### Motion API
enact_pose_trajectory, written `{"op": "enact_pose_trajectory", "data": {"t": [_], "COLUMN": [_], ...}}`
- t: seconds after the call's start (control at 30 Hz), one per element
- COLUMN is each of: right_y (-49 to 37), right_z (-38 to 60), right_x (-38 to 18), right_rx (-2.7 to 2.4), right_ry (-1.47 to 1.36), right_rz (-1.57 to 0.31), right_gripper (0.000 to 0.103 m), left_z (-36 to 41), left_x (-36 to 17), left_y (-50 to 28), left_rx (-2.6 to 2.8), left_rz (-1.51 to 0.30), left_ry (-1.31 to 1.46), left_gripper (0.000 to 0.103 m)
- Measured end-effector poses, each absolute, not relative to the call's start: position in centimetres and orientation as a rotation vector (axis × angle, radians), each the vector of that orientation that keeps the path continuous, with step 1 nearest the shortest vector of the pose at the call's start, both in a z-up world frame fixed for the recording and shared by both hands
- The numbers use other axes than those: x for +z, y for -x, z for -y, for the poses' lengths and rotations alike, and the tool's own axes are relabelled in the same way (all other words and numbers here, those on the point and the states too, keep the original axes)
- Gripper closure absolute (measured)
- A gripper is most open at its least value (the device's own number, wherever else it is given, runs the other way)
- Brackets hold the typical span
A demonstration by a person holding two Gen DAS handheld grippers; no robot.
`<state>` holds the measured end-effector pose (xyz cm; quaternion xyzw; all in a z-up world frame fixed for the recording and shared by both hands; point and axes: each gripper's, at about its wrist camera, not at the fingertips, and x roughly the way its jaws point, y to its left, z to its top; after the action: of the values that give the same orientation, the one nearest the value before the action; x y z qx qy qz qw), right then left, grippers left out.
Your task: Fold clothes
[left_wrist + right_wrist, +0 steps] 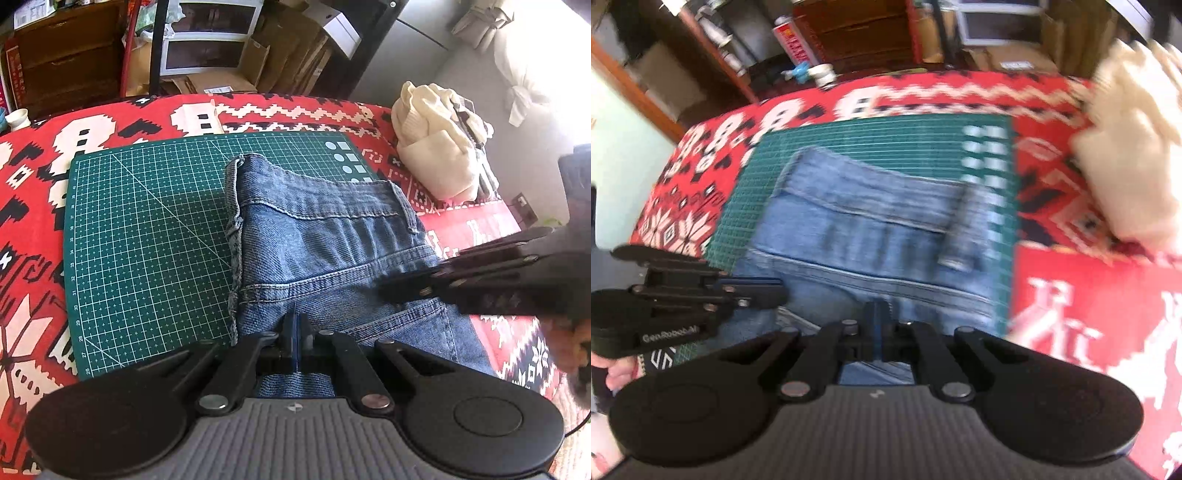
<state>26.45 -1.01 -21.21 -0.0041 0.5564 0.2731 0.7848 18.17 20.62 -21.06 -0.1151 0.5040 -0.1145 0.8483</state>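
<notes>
Jeans (325, 251) on green mat (147, 229), doubled into compact bundle, hem edge at left, waistband and belt loop at right. Left gripper (295, 332) pinched shut on near denim edge; right gripper (877, 317) likewise narrow, apparently clamping near edge, view blurred. Judged: mid-fold, both ends held. Next: carry near edge evenly over bundle, keep layers aligned. Cream garment (436, 140) waits beyond on red cloth (37, 236).

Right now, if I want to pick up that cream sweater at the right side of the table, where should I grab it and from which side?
Take the cream sweater by its thick folded lower edge nearest the jeans, coming in low from the cutting mat side. That edge looks like a bulky roll standing off the tablecloth, so a tool can probably close around it. The top is a loose heap.
</notes>
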Motion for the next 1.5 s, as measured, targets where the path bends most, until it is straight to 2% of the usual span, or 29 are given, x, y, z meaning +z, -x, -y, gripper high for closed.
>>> {"op": "enact_pose_trajectory", "data": {"t": [0.13,0.3,0.43,0.53,0.57,0.8,0.87,0.97,1.1,1.13,1.2,1.27,1.5], "right_y": [-26.6,-25.7,-25.7,-25.2,-24.9,-20.0,-18.6,-16.5,-12.5,-11.5,-9.8,-8.9,-8.3], "right_z": [4.7,6.1,7.7,7.9,8.1,11.4,12.4,13.8,14.7,14.9,15.3,15.7,16.3], "right_x": [-21.4,-21.4,-21.9,-21.3,-21.0,-19.7,-19.3,-18.7,-18.8,-19.0,-19.3,-19.8,-21.3], "right_rx": [0.621,0.597,0.582,0.546,0.526,0.575,0.589,0.609,0.617,0.621,0.608,0.585,0.550], "right_ry": [-0.104,-0.052,-0.171,-0.129,-0.099,-0.153,-0.168,-0.192,-0.180,-0.181,-0.182,-0.191,-0.274], "right_rz": [-1.224,-1.193,-1.200,-1.188,-1.182,-1.232,-1.246,-1.268,-1.329,-1.341,-1.359,-1.371,-1.383], "right_gripper": [0.103,0.103,0.103,0.103,0.099,0.098,0.098,0.089,0.087,0.087,0.081,0.081,0.081], "left_z": [-20.5,-20.1,-20.2,-20.1,-20.0,-19.5,-19.5,-19.9,-20.8,-21.1,-21.6,-22.2,-24.2], "left_x": [-21.0,-20.9,-20.9,-20.4,-20.1,-18.2,-17.6,-16.9,-16.2,-16.0,-16.0,-16.0,-17.1], "left_y": [-18.2,-18.3,-18.5,-18.2,-17.9,-16.3,-14.7,-11.8,-7.4,-6.3,-4.4,-2.3,2.7], "left_rx": [-0.240,-0.233,-0.231,-0.236,-0.239,-0.262,-0.273,-0.282,-0.290,-0.287,-0.278,-0.262,-0.196], "left_rz": [-1.062,-1.065,-1.077,-1.079,-1.078,-1.070,-1.065,-1.077,-1.111,-1.122,-1.142,-1.161,-1.230], "left_ry": [0.232,0.201,0.205,0.211,0.213,0.229,0.240,0.257,0.280,0.283,0.282,0.279,0.277], "left_gripper": [0.100,0.100,0.100,0.100,0.100,0.100,0.097,0.097,0.097,0.096,0.088,0.081,0.072]}}
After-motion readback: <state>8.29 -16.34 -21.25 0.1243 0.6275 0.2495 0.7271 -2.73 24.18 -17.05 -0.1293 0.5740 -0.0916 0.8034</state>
